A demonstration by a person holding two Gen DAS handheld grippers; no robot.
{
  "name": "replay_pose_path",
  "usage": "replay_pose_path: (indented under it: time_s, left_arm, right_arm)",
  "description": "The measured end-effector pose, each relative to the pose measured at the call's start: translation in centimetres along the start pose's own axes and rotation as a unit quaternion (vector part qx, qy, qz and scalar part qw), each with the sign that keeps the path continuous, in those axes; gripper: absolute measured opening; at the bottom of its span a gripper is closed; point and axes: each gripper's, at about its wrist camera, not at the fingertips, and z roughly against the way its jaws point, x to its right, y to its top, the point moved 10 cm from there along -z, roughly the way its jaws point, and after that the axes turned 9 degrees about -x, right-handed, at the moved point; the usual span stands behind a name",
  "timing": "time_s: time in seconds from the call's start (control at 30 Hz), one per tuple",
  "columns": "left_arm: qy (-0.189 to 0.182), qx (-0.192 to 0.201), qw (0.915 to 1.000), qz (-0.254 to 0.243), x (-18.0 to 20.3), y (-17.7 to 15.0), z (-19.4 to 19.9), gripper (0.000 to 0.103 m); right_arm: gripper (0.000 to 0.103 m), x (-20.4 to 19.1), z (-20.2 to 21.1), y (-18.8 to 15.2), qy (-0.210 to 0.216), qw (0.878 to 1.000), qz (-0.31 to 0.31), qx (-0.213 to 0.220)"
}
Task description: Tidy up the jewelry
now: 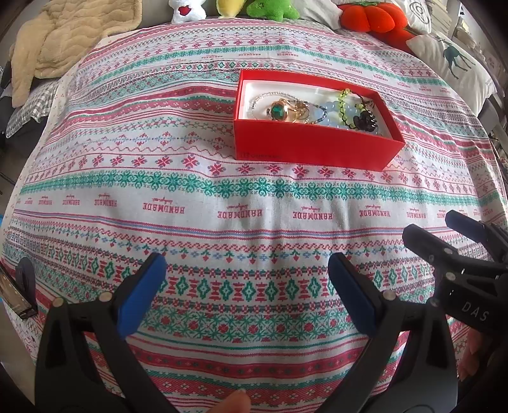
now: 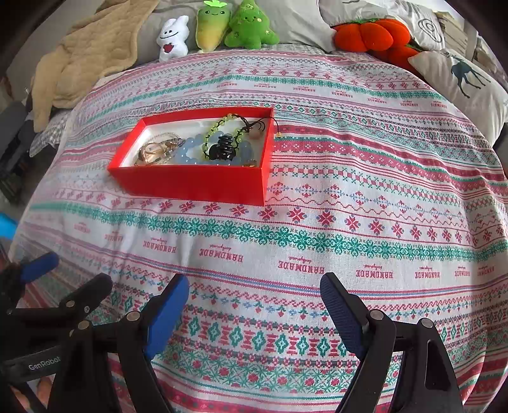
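Both tongs, left tongs (image 1: 247,286) and right tongs (image 2: 254,313), hang released, empty; approach the open red cardboard box (image 2: 193,182) from above; pinch one tangled bead bracelet (image 2: 222,133) alone

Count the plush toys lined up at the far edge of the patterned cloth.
4: a white toy at the left, a yellow-green carrot next to it, a green tree beside that, and an orange pumpkin farther right. Pillows there may hide others.

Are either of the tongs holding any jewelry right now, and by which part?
Nothing is held. The left tongs and right tongs stand open over the patterned cloth, short of the red box.
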Motion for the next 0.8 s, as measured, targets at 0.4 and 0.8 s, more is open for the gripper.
replay_pose_path:
  time_s: [0.4, 0.8]
  left_arm:
    - [0.000, 0.000, 1.0000, 0.000, -0.03, -0.05, -0.04, 0.102]
    - [0.000, 0.000, 1.0000, 0.000, -0.04, -0.06, -0.05, 0.102]
  right_arm:
    - [0.086, -0.02, -0.05, -0.05, 0.000, 1.000, -0.002, -0.001]
    - [0.086, -0.06, -0.19, -0.20, 0.003, 1.000, -0.004, -0.004]
